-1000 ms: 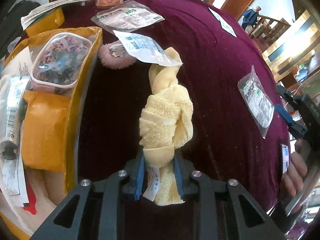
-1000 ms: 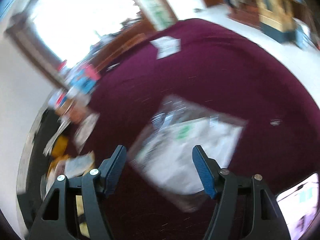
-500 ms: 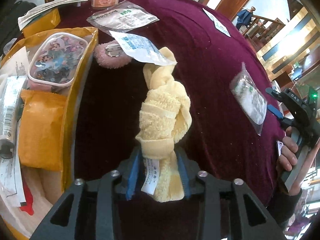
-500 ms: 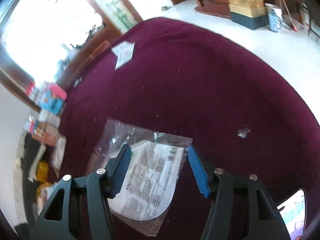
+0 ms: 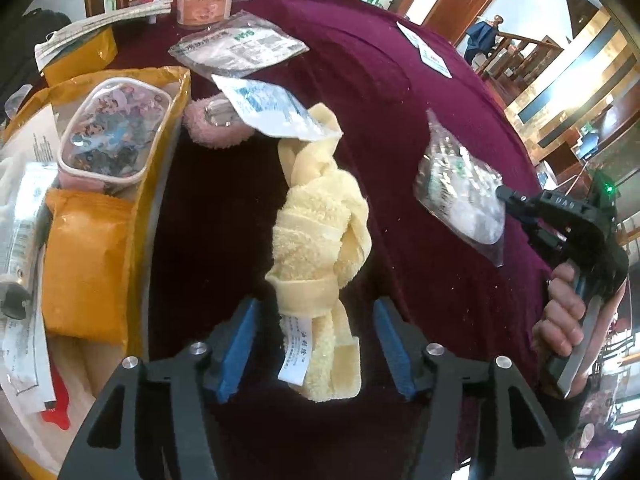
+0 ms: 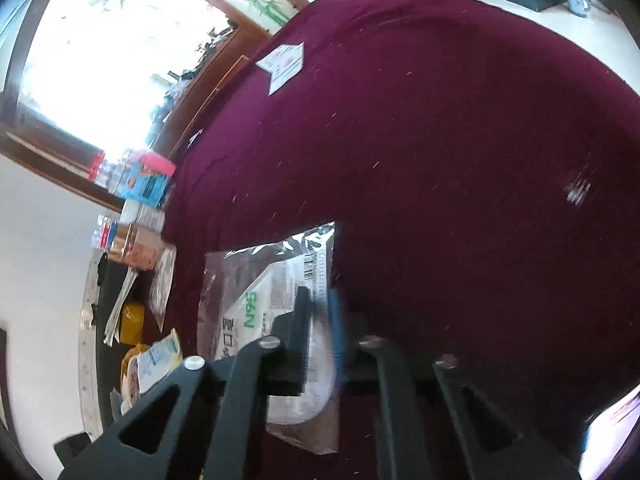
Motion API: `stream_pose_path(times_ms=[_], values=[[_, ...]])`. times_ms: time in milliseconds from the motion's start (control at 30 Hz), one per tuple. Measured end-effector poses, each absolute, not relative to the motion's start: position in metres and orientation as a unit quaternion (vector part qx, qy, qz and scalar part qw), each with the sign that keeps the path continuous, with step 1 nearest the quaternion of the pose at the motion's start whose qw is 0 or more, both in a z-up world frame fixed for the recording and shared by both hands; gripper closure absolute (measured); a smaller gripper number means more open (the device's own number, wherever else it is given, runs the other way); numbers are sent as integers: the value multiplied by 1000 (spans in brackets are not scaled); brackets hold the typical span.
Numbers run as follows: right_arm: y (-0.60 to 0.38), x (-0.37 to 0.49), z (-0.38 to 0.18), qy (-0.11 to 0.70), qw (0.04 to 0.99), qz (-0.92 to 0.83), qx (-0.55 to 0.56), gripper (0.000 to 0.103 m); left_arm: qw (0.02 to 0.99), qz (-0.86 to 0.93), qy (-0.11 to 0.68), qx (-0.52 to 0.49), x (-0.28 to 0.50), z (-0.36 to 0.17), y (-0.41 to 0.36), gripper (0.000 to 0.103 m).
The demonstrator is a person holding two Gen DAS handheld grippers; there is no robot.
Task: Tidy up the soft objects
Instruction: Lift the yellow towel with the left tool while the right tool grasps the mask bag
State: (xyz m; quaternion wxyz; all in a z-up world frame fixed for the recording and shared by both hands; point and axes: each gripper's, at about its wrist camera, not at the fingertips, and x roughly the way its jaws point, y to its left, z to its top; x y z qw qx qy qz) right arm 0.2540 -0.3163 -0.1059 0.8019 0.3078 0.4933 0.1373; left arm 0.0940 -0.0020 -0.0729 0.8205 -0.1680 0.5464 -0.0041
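We see our left gripper (image 5: pixel 316 354) spread wide, the knotted yellow towel (image 5: pixel 320 236) lying loose between its 2 blue pads on the maroon tablecloth (image 5: pixel 400 120). Our right gripper (image 6: pixel 318 320) pinches a clear mask packet (image 6: pixel 264 300) printed "N95", lifted off the cloth

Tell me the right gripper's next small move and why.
Probably lift: the right gripper looks shut on the clear plastic mask packet, which appears raised off the maroon tablecloth. The left gripper is open around the knotted yellow towel.
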Motion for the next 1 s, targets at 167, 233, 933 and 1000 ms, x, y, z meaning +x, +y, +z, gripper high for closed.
stream_pose_path(times_ms=[167,233,933,1000], values=[[-285,245,-96,489,808,184,273,100,836,3,527,-151,102,-63,-3,32],[-273,241,-91,486,810,203,258,100,840,6,522,-148,107,-63,-5,32],[-226,214,-82,471,806,275,229,99,821,4,533,-202,108,-78,8,67],[-232,205,-70,453,824,258,222,99,822,-16,526,-218,102,-72,6,68]])
